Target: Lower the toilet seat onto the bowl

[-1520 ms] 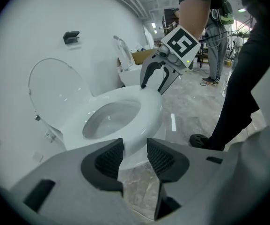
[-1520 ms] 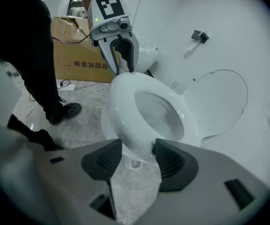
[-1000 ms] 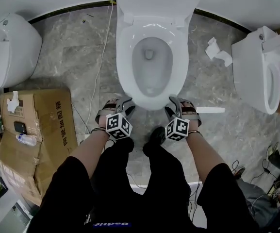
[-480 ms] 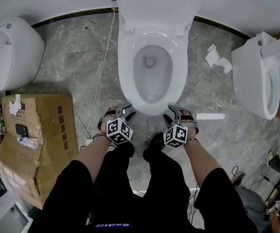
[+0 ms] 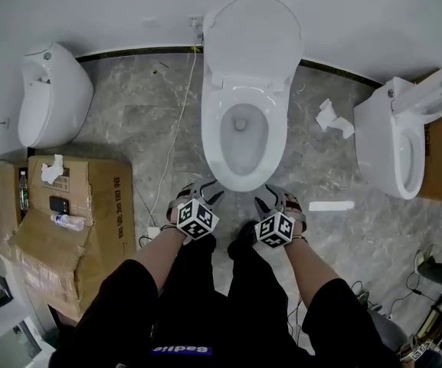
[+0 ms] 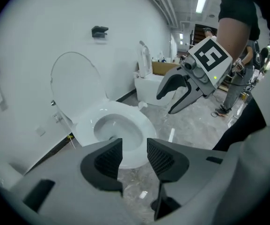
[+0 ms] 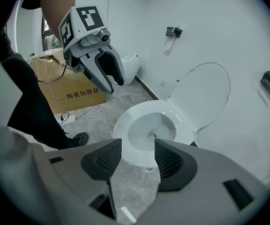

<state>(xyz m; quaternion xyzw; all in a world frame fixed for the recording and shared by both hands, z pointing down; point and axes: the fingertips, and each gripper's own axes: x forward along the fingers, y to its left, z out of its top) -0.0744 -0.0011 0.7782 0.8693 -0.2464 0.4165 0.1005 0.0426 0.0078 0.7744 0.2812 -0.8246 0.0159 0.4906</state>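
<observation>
A white toilet (image 5: 240, 140) stands against the back wall, its bowl open. The lid and seat (image 5: 253, 41) stand upright against the wall; in the left gripper view they rise behind the bowl (image 6: 75, 89). My left gripper (image 5: 205, 192) hovers just before the bowl's front rim, left of centre, open with nothing between its jaws. My right gripper (image 5: 268, 196) hovers at the same height, right of centre, also open and holding nothing. Each gripper view looks past its own jaws (image 6: 134, 156) (image 7: 138, 161) at the bowl (image 7: 149, 128) and at the other gripper (image 6: 179, 93) (image 7: 103, 76).
A cardboard box (image 5: 90, 228) with a bottle and a phone on it sits at the left. A white urinal-like fixture (image 5: 52, 94) is at far left, another toilet (image 5: 401, 140) at right. Crumpled tissue (image 5: 334, 119), a white strip (image 5: 332, 205) and a white cable (image 5: 176, 129) lie on the marble floor.
The head view has pulled back and tilted up, showing the raised lid and more wall. Both grippers stay open in front of the bowl. The lid and seat have not moved.
</observation>
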